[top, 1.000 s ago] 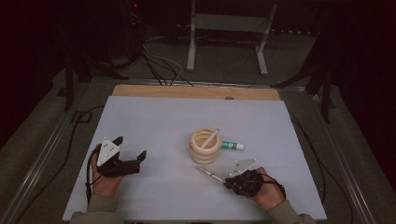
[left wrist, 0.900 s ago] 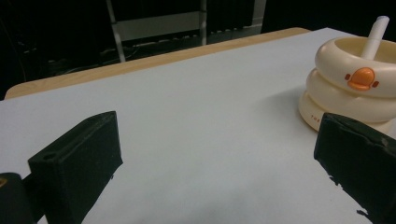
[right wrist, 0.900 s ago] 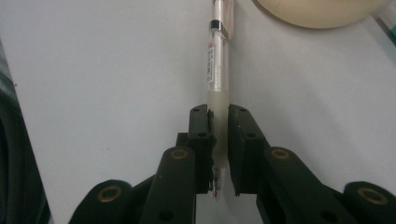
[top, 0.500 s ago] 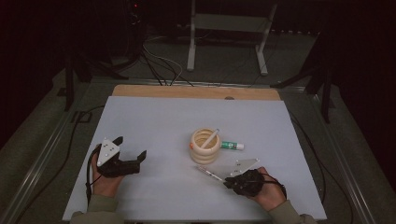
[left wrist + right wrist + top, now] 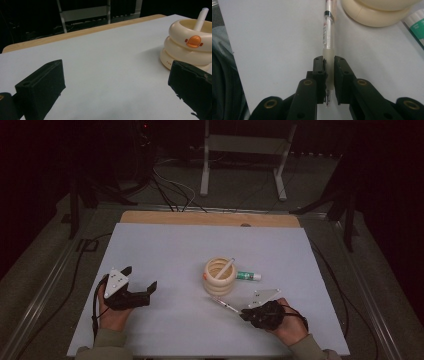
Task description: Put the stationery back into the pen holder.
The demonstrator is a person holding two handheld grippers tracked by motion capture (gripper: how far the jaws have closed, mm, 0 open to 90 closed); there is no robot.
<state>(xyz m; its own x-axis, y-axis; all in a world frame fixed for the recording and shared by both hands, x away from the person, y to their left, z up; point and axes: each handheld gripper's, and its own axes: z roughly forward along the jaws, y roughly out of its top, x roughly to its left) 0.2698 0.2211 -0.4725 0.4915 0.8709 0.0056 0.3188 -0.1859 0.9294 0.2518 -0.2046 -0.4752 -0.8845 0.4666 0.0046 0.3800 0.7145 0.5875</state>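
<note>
A cream ring-shaped holder [image 5: 220, 276] [image 5: 188, 47] with an orange duck bill stands mid-table, a white pen [image 5: 225, 268] [image 5: 201, 18] leaning inside it. My right gripper [image 5: 246, 313] [image 5: 330, 62] is shut on a clear pen [image 5: 223, 303] [image 5: 329, 37], whose free end points toward the holder's base [image 5: 374, 15]. A white and green tube [image 5: 248, 276] [image 5: 415, 27] lies on the table just right of the holder. My left gripper [image 5: 140, 283] [image 5: 115, 82] rests on the table to the left, its jaws wide open and nothing between them, facing the holder.
The white table sheet [image 5: 165, 250] ends in a wooden strip [image 5: 210, 218] at the far edge. Beyond it stand a white metal frame [image 5: 245, 150] and loose cables [image 5: 165, 190] on the dark floor.
</note>
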